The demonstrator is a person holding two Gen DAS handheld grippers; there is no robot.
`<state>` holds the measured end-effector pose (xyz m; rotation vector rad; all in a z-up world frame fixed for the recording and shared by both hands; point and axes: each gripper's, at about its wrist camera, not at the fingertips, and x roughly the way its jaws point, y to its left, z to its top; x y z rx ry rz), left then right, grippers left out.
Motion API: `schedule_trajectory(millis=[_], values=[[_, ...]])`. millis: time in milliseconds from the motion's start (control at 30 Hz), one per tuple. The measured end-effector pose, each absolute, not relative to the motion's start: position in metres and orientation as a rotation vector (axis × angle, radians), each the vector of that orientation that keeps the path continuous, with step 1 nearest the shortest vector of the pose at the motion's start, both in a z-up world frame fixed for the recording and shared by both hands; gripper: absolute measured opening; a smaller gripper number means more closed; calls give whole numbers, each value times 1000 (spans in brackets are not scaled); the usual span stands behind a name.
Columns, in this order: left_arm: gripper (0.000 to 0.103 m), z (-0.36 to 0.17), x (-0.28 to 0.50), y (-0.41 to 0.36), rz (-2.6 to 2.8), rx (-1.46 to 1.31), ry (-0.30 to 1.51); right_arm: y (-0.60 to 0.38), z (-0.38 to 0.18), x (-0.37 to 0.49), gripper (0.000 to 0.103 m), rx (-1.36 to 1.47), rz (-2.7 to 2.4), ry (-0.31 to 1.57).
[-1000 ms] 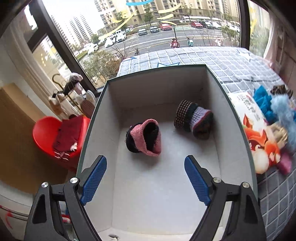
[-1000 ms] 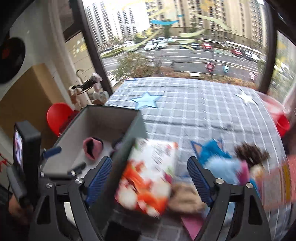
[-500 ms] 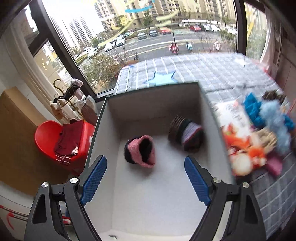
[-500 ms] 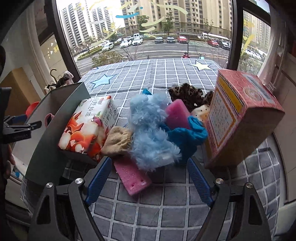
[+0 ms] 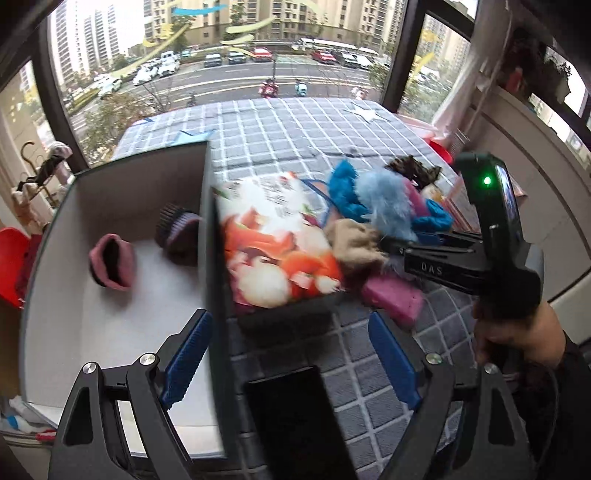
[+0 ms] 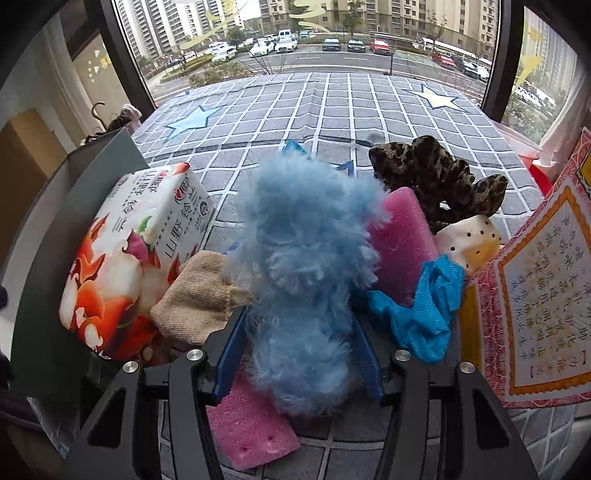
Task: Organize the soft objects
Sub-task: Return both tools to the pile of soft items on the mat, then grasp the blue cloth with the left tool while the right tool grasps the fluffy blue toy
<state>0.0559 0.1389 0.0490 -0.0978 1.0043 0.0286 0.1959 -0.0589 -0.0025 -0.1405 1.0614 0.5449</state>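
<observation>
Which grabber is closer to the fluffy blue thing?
Right. The right gripper has its blue fingers on either side of the fluffy blue thing. The left gripper hangs open by the box wall, well short of the pile.

Large dark-framed window [image 6: 317, 33] onto daylit street, checked star-print bedcover [image 6: 332, 107], red chair [image 5: 9, 254]

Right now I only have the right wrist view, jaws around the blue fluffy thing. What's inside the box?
Observer: Two rolled socks on the box floor: a pink sock and a purple-brown sock.
Operator: Where's the left gripper, before my blue fluffy thing goes over?
Observer: The left gripper is open and holds nothing; the box's right wall runs between its jaws.
Operator: Anything under it?
Observer: A flat black slab on the checked cloth beside the box.
</observation>
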Motion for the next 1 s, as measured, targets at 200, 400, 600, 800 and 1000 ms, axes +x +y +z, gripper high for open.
schedule_trajectory(millis=[200,400,600,800,1000], values=[[89,36,65,101,-64,-89,1015,-102,21,153,31,-78,550,997],[89,13,80,48,-163,-61,1071,-149,26,110,31,-55,514,983],[89,-22,106,27,-139,-143,1160,-178,10,106,31,-53,463,1023],[89,-47,131,37,-45,-250,1216,-201,20,101,70,-1,458,971],[89,-36,135,30,-20,-194,1167,-215,19,98,70,22,461,977]])
